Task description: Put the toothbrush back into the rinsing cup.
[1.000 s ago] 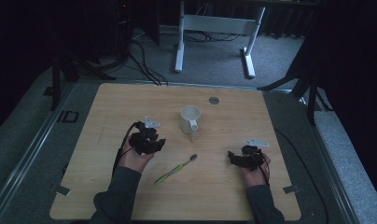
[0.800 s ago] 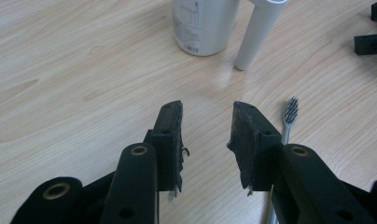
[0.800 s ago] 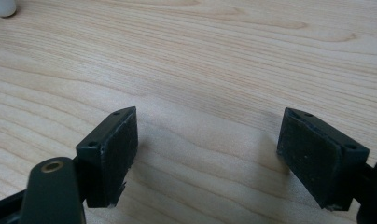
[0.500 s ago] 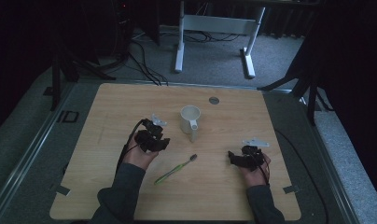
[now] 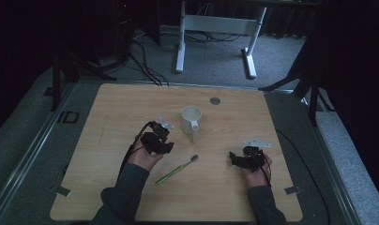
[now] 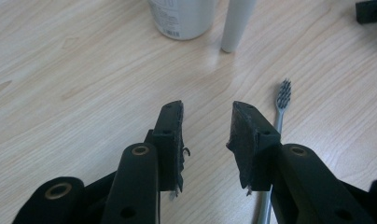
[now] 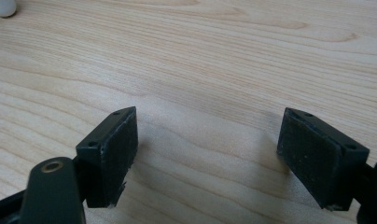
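The left hand-held gripper (image 6: 206, 140) hung empty, jaws partly spread, beside the toothbrush (image 5: 174, 170) near the surface's front edge. The right hand-held gripper (image 7: 228, 158) stood wide open. The brush looked light, stiff and slim, best pinched mid-handle.

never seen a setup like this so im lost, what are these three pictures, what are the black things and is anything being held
A person sits at a wooden table and holds a hand-operated grasping tool in each hand. No robot arm is involved. The high view looks down from above: the left tool and the right tool rest near the table's near side. The other two pictures come from small cameras riding on each tool, looking along its two black jaws.

On the table lie a white mug, a green toothbrush and a small round grey disc farther back.

Nothing is held. In the left gripper view the jaws stand apart over bare wood, with the toothbrush just beside them. The right tool's jaws are wide open.
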A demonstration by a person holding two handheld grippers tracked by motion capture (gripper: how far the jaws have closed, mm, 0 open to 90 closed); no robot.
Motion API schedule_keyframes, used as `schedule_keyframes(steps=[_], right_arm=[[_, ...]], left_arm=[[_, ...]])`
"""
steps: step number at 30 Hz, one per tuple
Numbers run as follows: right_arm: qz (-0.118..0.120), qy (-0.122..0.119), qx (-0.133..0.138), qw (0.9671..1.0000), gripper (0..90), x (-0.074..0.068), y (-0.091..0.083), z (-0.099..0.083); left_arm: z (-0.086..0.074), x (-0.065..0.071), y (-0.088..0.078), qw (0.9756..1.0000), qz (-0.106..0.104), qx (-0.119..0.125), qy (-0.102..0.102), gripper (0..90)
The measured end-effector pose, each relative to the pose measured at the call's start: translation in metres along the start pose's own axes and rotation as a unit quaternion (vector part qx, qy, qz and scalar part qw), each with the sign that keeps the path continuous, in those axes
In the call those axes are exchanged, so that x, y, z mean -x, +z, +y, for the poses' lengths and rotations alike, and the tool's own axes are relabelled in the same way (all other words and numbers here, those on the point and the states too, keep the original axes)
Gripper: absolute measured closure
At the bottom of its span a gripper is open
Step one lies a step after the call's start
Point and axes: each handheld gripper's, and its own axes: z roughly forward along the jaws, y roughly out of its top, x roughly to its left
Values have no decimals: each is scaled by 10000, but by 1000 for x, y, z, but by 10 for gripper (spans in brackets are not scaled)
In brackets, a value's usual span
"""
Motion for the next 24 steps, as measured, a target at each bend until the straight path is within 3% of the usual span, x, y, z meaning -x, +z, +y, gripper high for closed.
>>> schedule_keyframes(steps=[24], right_arm=[[5,4,-2,10000,200,-1,0,0]], left_arm=[[2,4,14,9987,-187,-463,86,629]])
